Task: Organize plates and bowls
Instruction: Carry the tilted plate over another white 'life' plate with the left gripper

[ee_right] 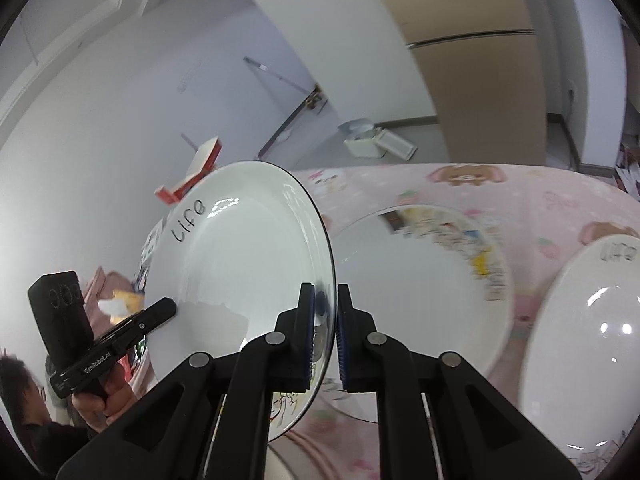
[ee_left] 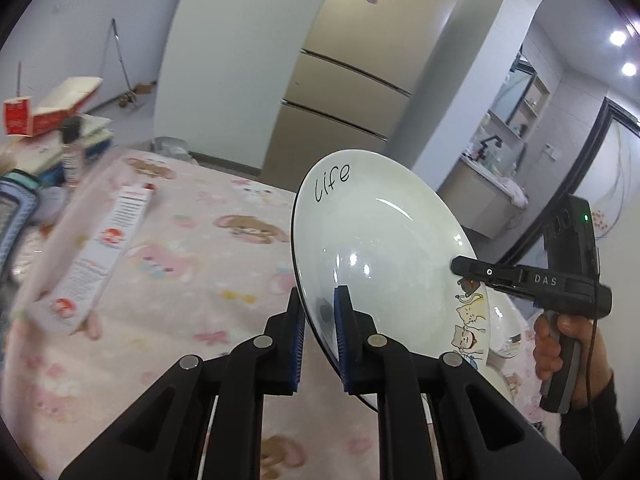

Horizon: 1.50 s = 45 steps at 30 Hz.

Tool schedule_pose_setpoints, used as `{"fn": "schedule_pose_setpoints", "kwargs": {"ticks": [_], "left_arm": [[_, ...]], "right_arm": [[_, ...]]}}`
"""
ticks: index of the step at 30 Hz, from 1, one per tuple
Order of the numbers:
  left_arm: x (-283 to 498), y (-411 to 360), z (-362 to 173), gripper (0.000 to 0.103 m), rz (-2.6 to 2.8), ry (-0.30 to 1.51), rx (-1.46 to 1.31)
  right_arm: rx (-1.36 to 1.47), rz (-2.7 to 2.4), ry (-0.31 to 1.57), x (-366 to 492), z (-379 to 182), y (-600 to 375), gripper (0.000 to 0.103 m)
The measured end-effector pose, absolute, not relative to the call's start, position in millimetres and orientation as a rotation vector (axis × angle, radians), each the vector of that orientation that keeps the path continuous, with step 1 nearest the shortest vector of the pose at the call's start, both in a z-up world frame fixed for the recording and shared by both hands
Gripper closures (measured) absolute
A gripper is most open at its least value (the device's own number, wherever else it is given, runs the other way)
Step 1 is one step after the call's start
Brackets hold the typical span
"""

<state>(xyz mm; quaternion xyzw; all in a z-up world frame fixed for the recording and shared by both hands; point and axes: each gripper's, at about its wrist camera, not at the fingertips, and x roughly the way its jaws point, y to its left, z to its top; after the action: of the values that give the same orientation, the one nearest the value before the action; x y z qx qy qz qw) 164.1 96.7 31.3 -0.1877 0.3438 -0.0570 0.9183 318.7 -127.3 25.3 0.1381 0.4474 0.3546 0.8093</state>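
Both the left tongs point(ee_left: 320, 336) and the right tongs point(ee_right: 324, 336) pinch the rim of the white "Life" plate point(ee_left: 380, 240), tipped above the pink table point(ee_left: 192, 240), so it could slip and break.

A tall beige fridge point(ee_left: 352, 68) stands against pale walls point(ee_left: 224, 40); ceiling spotlights point(ee_left: 618, 38) glow right, above a sink counter point(ee_left: 486, 184).
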Motion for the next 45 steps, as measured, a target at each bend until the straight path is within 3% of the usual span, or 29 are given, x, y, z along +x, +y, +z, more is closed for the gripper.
{"fn": "schedule_pose_setpoints", "kwargs": {"ticks": [16,45], "left_arm": [[237,64,7,0.088,-0.163,0.776,-0.320],[255,53,-41,0.088,-0.145,0.845,-0.300]], "right_arm": [[0.420,0.623,0.961,346,-12,-178,0.093],[0.206,0.484,0.954,343,-44,-166,0.088]]}}
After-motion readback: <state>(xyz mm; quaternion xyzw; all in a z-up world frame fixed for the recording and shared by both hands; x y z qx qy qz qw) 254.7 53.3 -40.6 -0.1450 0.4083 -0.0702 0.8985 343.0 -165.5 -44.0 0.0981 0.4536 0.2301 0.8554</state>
